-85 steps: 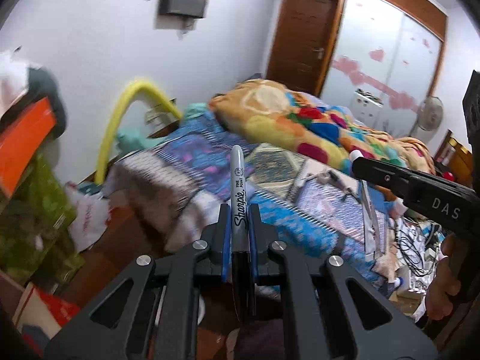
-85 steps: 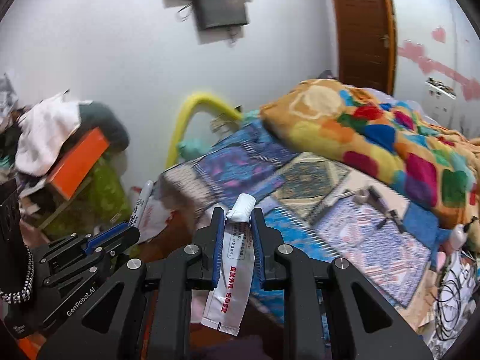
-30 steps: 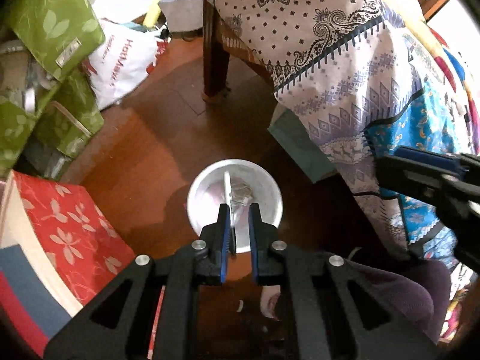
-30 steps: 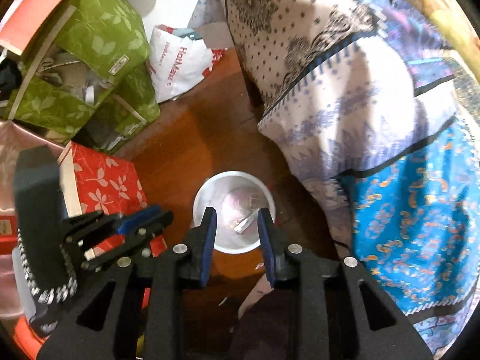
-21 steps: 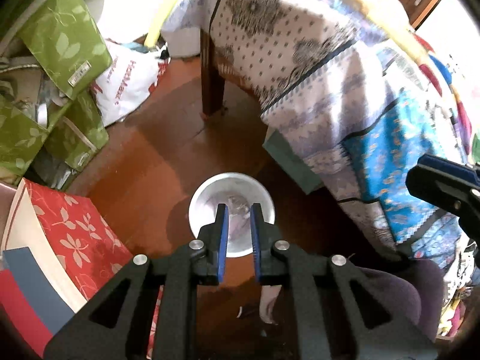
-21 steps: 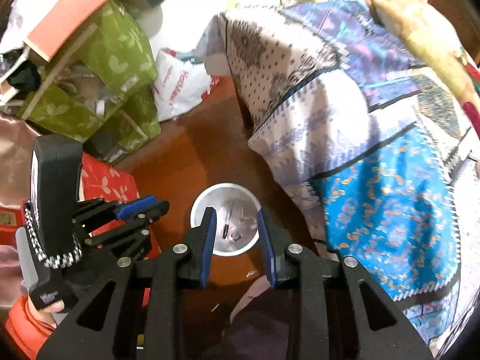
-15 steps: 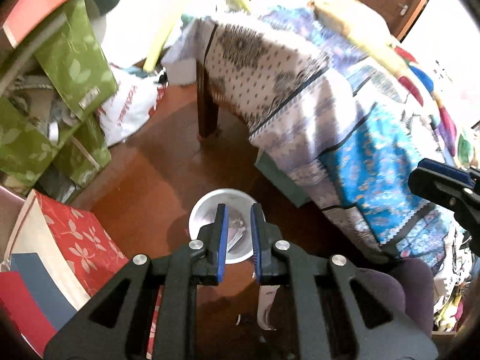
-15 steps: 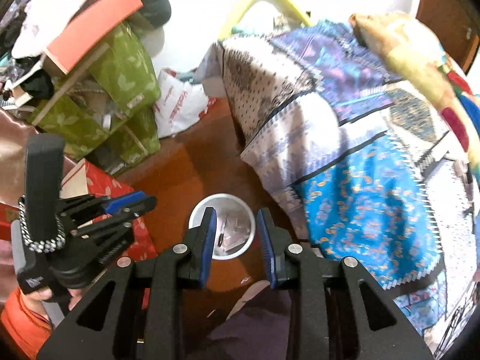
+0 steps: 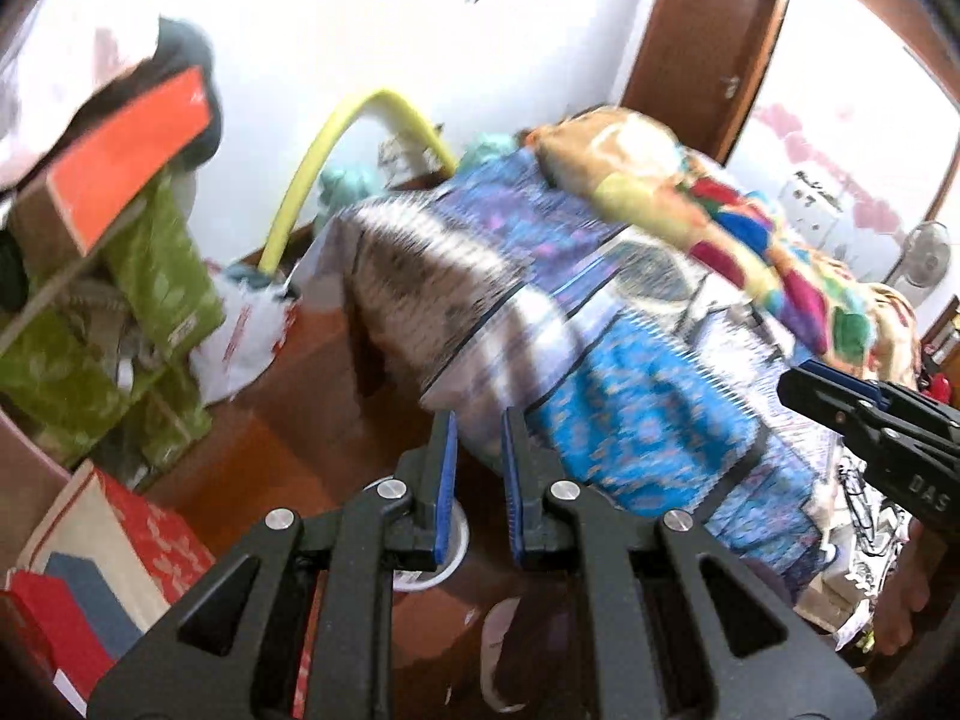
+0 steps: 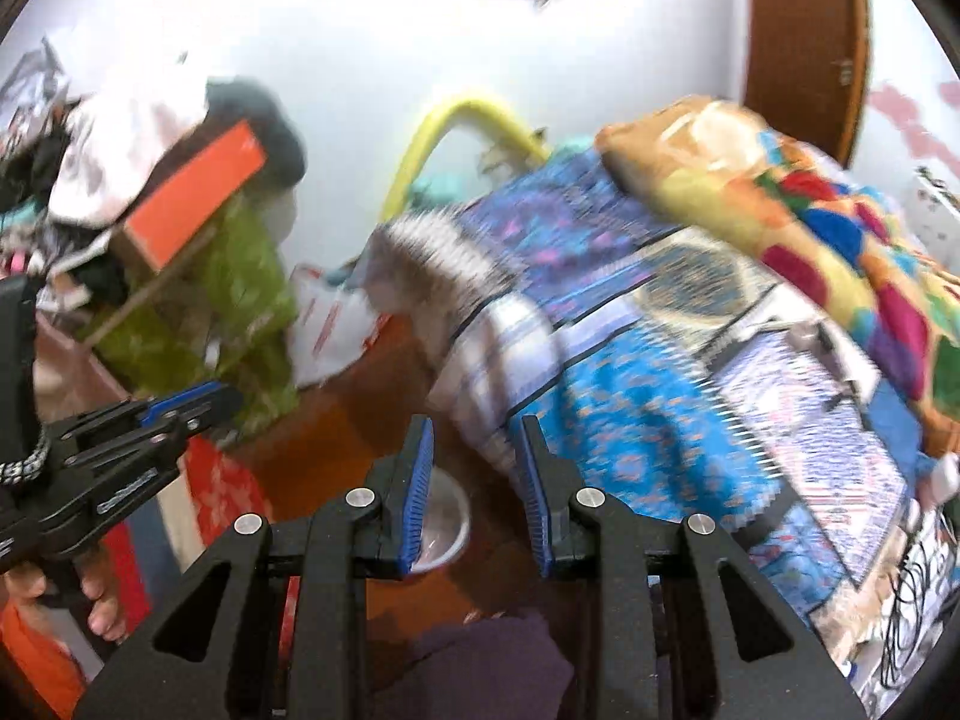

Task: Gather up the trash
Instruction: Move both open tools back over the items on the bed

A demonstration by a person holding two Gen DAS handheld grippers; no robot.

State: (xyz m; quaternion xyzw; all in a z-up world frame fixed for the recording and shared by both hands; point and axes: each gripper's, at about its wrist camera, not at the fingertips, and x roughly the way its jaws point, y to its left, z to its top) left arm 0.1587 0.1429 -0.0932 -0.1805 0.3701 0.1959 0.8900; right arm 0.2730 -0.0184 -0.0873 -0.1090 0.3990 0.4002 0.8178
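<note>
A white trash bin (image 10: 447, 519) stands on the wooden floor beside the bed; in the left wrist view only its rim (image 9: 461, 546) shows behind the fingers. My left gripper (image 9: 478, 426) is open and empty, raised above the bin and facing the bed. My right gripper (image 10: 474, 429) is open and empty, also above the bin. Each gripper shows in the other's view, the right one (image 9: 804, 384) at the right edge and the left one (image 10: 204, 399) at the left. The bin's contents are blurred.
A bed with a patterned blue sheet (image 9: 630, 408) and a colourful blanket (image 9: 738, 234) fills the right. Green bags (image 9: 156, 282), an orange box (image 9: 126, 150), a white plastic bag (image 9: 246, 336) and a red floral box (image 9: 156, 540) crowd the left. Cables (image 10: 918, 606) lie at lower right.
Both grippers dropped the marker and the tube into the bin earlier. Both have since tilted up from the bin toward the bed and wall, open and empty.
</note>
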